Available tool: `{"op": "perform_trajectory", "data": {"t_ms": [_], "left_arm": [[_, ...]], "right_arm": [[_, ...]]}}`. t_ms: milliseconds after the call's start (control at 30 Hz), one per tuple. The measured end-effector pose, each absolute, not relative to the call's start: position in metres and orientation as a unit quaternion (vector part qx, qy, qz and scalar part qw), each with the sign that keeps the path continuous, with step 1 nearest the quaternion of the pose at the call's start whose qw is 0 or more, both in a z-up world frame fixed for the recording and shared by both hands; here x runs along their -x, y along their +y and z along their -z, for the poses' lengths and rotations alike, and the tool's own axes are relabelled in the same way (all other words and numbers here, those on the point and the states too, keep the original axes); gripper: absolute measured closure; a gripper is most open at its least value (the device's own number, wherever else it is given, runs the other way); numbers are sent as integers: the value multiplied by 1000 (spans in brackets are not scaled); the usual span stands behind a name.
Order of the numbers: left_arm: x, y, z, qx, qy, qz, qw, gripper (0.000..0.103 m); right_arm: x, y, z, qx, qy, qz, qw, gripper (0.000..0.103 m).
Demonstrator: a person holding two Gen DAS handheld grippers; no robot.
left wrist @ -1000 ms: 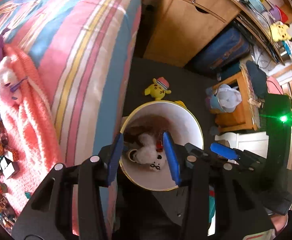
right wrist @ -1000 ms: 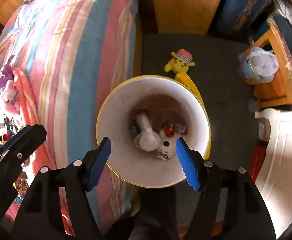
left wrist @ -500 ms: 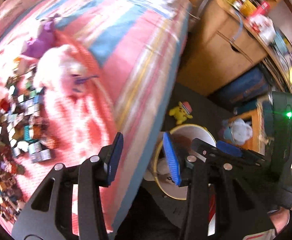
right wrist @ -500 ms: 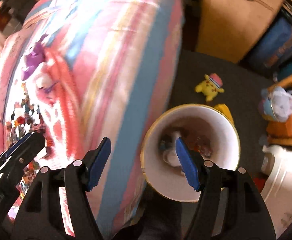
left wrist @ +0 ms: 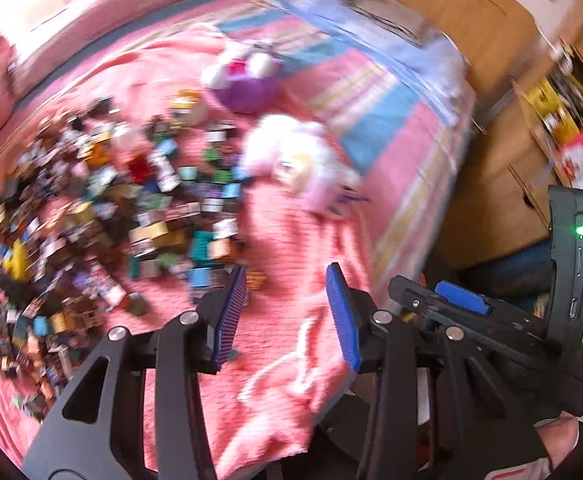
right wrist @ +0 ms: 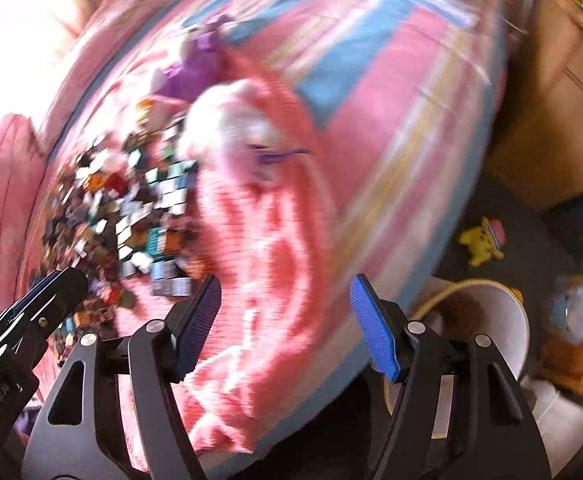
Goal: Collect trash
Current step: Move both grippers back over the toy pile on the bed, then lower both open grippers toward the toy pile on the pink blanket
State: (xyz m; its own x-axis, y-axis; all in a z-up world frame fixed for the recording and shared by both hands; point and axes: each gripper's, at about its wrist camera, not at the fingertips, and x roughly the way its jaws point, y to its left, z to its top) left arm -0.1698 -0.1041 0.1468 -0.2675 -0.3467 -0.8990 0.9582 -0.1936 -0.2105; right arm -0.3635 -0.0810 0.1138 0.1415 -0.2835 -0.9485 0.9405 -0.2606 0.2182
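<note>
A heap of small colourful scraps and blocks (left wrist: 103, 216) lies on the pink blanket (left wrist: 291, 248) on the bed; the same heap (right wrist: 131, 216) shows in the right wrist view. My left gripper (left wrist: 287, 312) hangs open over the blanket just right of the heap, holding nothing. My right gripper (right wrist: 287, 324) is also open and empty, above the blanket near the bed's edge. The white bin (right wrist: 503, 320) with a yellow rim stands on the floor beside the bed, at the lower right of the right wrist view. Both views are blurred by motion.
A white-pink plush (left wrist: 299, 160) and a purple plush (left wrist: 247, 84) lie on the striped bedcover (left wrist: 375, 104). A yellow plush (right wrist: 483, 240) sits on the dark floor. Wooden drawers (left wrist: 487, 184) and cluttered shelves (left wrist: 571, 128) stand right of the bed.
Both grippers have swung up and left from over the bin to over the bed. The scrap heap has come into view; the bin has slid to the lower right.
</note>
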Motion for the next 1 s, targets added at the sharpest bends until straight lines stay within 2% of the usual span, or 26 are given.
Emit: {"op": "perform_trajectory", "data": {"t_ms": [433, 1000], "left_arm": [[38, -71, -151, -288, 473, 590, 587, 60], [-102, 31, -152, -188, 530, 460, 687, 57]], "right_arm": [[236, -106, -120, -482, 381, 495, 614, 36], [80, -73, -125, -404, 466, 377, 691, 34]]}}
